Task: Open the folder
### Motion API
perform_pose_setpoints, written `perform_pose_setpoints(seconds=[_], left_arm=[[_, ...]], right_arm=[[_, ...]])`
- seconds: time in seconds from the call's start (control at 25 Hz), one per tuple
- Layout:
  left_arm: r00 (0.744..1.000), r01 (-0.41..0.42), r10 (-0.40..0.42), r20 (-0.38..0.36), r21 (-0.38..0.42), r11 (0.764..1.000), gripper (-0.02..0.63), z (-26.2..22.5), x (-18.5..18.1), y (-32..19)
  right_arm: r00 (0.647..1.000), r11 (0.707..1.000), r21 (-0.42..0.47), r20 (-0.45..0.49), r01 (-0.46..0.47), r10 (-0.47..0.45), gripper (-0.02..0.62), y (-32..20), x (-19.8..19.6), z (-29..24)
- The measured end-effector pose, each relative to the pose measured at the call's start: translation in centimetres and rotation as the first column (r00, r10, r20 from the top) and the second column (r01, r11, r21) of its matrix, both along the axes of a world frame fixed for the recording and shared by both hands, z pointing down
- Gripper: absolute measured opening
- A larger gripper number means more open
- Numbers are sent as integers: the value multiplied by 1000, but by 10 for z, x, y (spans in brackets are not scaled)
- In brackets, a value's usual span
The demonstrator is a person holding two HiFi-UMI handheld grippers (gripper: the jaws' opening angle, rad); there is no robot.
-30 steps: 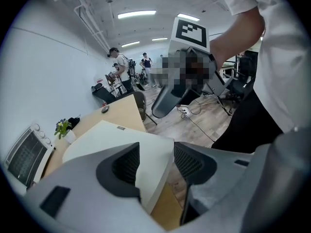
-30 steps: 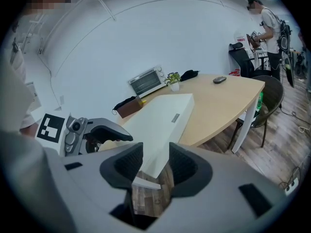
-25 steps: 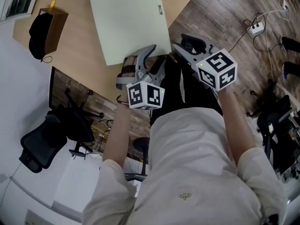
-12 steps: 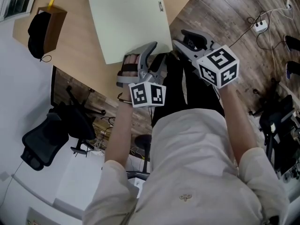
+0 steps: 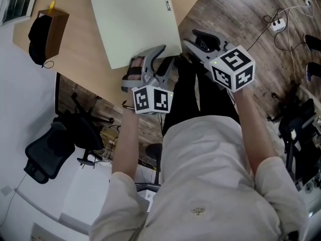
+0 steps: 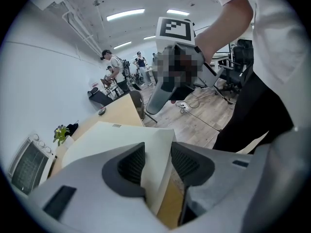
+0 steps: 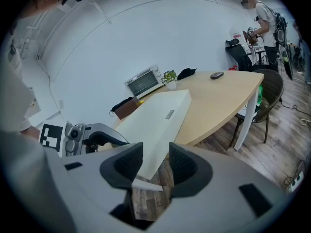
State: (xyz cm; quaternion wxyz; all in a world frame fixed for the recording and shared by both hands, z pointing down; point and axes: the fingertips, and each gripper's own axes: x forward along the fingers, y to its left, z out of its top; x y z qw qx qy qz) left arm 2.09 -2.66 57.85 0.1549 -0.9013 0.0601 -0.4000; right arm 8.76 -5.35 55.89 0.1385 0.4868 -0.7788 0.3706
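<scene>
A pale cream folder (image 5: 135,19) lies shut on the wooden table (image 5: 75,54), its near edge by the table's rim. My left gripper (image 5: 163,59) sits at that near edge. In the left gripper view its jaws (image 6: 158,161) have just been closing, with the folder's corner (image 6: 146,144) between them and a slit still showing at the right pad (image 6: 184,161). My right gripper (image 5: 192,39) hangs off the folder's near right corner. Its jaws (image 7: 150,164) stand apart, with the folder (image 7: 155,115) seen through the gap and a white corner low between them.
A brown box with a black item (image 5: 47,31) stands at the table's far left. A toaster oven (image 7: 143,81) and a small plant (image 7: 170,76) sit by the wall. A black office chair (image 5: 55,144) and a power strip (image 5: 276,26) are on the floor. People (image 6: 116,69) stand far off.
Both grippers stay at the folder's near edge. The whole head view has slid slightly, and the left jaws look a little narrower.
</scene>
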Motion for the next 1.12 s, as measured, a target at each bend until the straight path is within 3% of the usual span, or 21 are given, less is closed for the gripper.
perform_pose_setpoints(seconds=[0.28, 0.76, 1.12], left_arm=[[1000, -4, 3, -22, -34, 999, 123, -4, 0, 5], [980, 112, -129, -151, -114, 987, 48, -20, -2, 5], [942, 167, -232, -241, -264, 950, 25, -35, -2, -3]], right_arm=[[1000, 1000, 1, 5, -3, 3, 163, -1, -2, 0], [1000, 1000, -2, 3, -13, 13, 163, -3, -6, 0], [1000, 1000, -11, 5, -11, 12, 163, -5, -6, 2]])
